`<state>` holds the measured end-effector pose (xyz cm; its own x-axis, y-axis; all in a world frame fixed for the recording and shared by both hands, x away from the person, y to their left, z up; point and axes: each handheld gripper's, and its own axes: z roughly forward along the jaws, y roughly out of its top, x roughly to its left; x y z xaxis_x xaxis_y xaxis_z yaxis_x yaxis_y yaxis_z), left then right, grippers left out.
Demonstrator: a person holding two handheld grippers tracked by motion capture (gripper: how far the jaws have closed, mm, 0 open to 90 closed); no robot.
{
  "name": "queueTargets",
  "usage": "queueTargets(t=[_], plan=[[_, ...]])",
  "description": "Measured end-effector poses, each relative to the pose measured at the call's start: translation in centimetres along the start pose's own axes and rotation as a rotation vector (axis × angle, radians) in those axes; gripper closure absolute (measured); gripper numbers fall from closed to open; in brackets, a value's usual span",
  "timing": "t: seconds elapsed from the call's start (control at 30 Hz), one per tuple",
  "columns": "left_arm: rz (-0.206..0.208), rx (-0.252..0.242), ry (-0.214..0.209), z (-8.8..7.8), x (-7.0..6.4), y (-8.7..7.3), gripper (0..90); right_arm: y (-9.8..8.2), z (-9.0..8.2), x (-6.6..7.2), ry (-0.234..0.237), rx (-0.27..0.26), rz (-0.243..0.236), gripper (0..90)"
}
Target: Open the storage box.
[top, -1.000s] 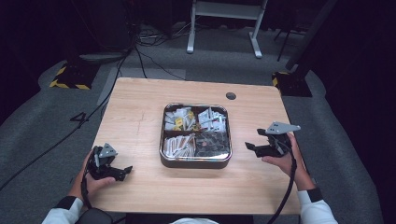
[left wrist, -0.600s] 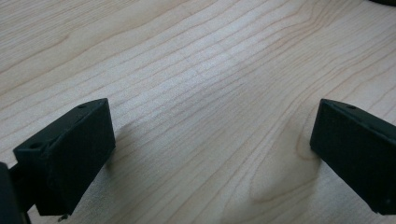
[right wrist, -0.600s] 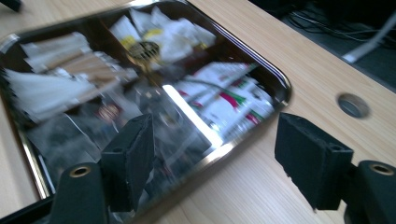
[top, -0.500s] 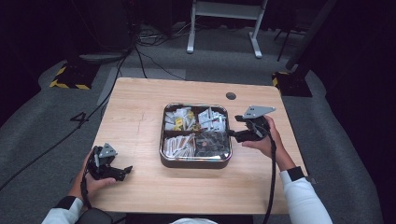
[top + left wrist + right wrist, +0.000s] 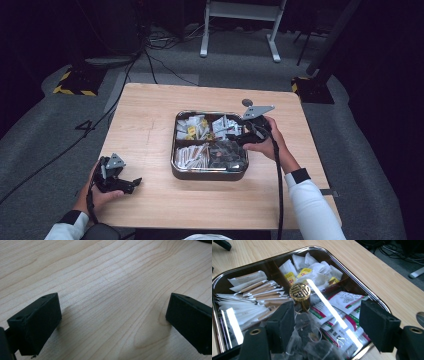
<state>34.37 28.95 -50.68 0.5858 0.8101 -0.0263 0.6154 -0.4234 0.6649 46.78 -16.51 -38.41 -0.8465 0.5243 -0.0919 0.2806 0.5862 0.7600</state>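
Note:
A shiny metal tray with four compartments sits mid-table under a clear lid with a gold knob. Inside lie white sachets with yellow labels, red-and-green printed packets, paper-wrapped sticks and dark tea bags. My right gripper hovers over the tray's right side, pointing at the knob. Its jaws are open with nothing gripped, and they have just closed a little. My left gripper rests open at the table's near left, with bare wood between its jaws.
A small dark round disc lies on the wooden table behind the tray's right corner. Grey carpet, cables and a white metal frame lie beyond the far edge.
My right gripper has moved left from beside the tray to above its right compartments. The left gripper has stayed where it was.

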Motion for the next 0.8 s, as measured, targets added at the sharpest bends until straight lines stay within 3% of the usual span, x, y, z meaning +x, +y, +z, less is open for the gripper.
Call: queueTargets(t=[0.33,0.8], plan=[[0.0,0.001,0.0,0.0,0.0,0.0,0.3,1.3,2.2,0.9,0.033,0.015,-0.022,29.3],[0.0,0.0,0.0,0.0,0.0,0.0,0.4,1.8,6.6,1.3,0.063,0.092,-0.021,29.9]])
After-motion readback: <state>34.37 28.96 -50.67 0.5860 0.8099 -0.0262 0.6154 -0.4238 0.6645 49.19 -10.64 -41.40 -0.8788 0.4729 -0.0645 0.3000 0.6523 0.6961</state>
